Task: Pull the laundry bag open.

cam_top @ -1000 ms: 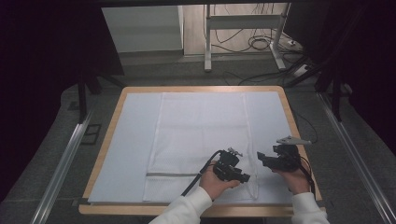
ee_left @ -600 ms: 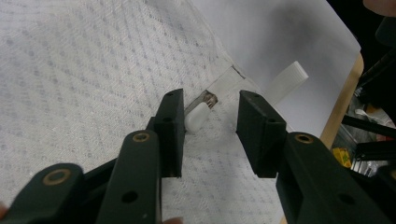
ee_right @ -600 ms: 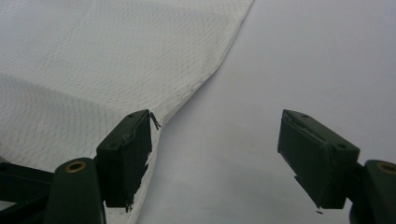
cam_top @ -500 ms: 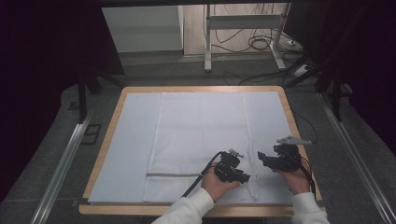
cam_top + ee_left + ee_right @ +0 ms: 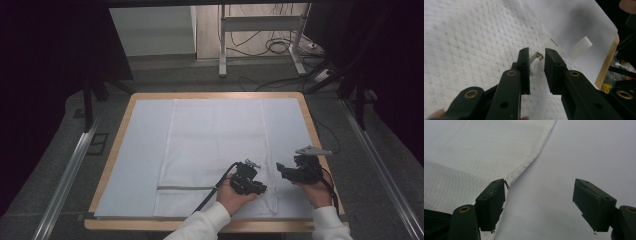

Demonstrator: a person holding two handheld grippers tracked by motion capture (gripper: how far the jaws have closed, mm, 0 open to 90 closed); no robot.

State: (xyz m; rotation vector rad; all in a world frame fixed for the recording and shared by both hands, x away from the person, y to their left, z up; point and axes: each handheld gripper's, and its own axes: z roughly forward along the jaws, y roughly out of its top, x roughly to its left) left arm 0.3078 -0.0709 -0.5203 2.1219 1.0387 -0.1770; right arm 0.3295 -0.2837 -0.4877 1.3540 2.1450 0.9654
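We see a white, diamond-textured mesh bag (image 5: 215,150) lying flat on the pale sheet-covered wooden table (image 5: 120,125). Our left gripper (image 5: 535,65), jaws just closing, brackets its white zipper pull (image 5: 534,66); our right gripper (image 5: 539,202) rests spread at the bag's edge.

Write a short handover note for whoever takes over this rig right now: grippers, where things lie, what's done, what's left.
Left gripper: jaws have just been closing around the white zipper pull; pads not clearly pressing on it yet.
Right gripper: open, empty, over the mesh bag's right edge.
The bag lies flat on the white sheet on the table.
Done: pull lined up between the jaws.
Left: probably pinch the pull, steady the fabric with the right, work the zipper.
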